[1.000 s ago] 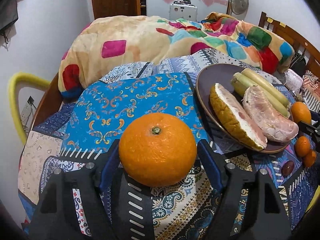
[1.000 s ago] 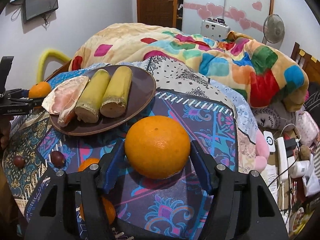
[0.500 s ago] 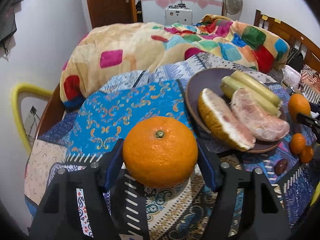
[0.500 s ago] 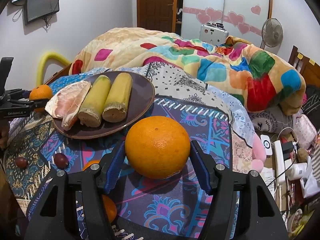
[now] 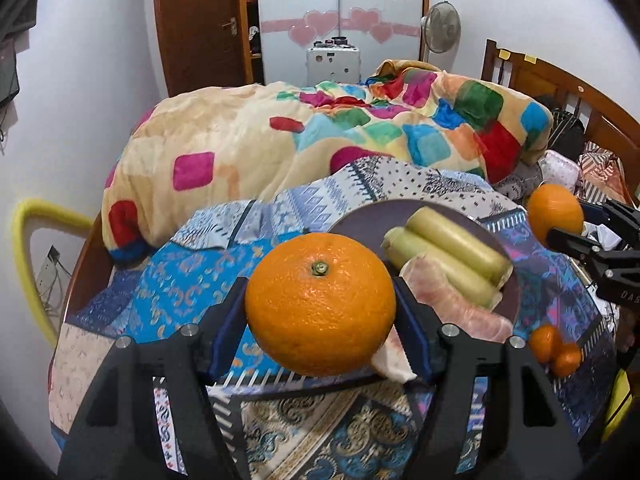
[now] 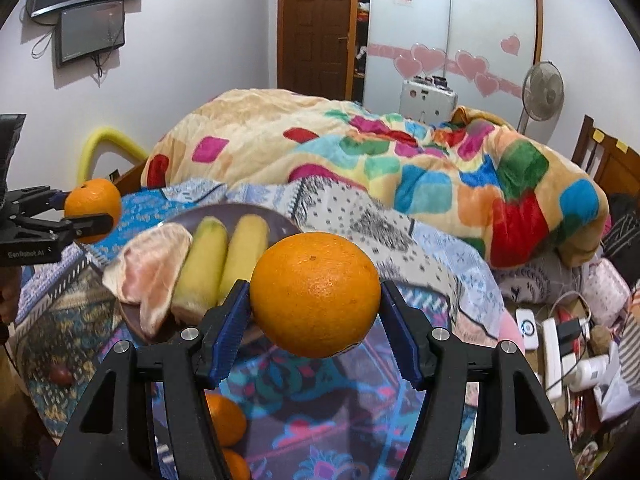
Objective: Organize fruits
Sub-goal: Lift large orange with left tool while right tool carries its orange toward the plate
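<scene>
My left gripper (image 5: 320, 312) is shut on a large orange (image 5: 320, 304), held above the patterned cloth (image 5: 168, 280) just left of the brown plate (image 5: 360, 216). My right gripper (image 6: 316, 300) is shut on another large orange (image 6: 316, 294), held above the cloth right of the same plate (image 6: 280, 216). The plate carries two pale green stalks (image 5: 452, 256) and pomelo pieces (image 5: 452, 304). The right gripper and its orange (image 5: 554, 212) show at the right edge of the left wrist view. The left gripper's orange (image 6: 92, 208) shows at far left in the right wrist view.
Two small oranges (image 5: 554, 350) lie on the cloth by the plate, also visible below my right gripper (image 6: 226, 420). A dark small fruit (image 6: 60, 374) lies on the cloth. A colourful quilt (image 5: 320, 136) is heaped behind. Cables and chargers (image 6: 560, 336) lie to the right.
Both grippers have lifted their oranges off the cloth and risen. The left gripper has also moved right, toward the plate.
</scene>
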`<act>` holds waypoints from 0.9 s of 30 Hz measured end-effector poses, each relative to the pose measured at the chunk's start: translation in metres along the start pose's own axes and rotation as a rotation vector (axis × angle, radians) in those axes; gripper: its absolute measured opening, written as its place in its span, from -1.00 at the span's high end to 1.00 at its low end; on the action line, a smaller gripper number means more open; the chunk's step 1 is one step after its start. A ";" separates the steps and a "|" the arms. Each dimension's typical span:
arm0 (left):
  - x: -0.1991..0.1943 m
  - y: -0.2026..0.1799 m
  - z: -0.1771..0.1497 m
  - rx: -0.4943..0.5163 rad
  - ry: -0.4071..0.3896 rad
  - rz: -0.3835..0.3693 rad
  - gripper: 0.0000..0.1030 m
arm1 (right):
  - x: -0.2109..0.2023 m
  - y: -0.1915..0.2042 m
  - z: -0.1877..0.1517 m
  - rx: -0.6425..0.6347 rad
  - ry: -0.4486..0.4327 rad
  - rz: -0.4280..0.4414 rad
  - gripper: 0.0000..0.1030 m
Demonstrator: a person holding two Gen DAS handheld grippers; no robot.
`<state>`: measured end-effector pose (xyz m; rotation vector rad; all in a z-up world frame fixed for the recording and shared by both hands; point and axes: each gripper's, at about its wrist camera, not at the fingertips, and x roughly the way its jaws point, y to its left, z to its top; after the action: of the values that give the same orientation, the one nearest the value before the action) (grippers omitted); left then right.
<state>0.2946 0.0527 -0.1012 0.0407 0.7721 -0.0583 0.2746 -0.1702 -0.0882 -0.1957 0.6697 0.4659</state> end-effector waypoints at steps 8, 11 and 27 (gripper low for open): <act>0.022 -0.011 0.020 0.001 0.008 -0.014 -0.33 | 0.030 0.004 0.013 0.001 0.014 0.007 -0.18; 0.034 -0.013 0.026 0.002 0.022 -0.023 -0.33 | 0.041 0.003 0.018 0.008 0.027 0.012 -0.18; 0.080 -0.035 0.031 0.092 0.065 -0.011 -0.33 | 0.077 0.013 0.025 -0.020 0.116 0.043 -0.18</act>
<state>0.3710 0.0134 -0.1349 0.1262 0.8342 -0.1037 0.3350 -0.1241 -0.1187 -0.2288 0.7838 0.5049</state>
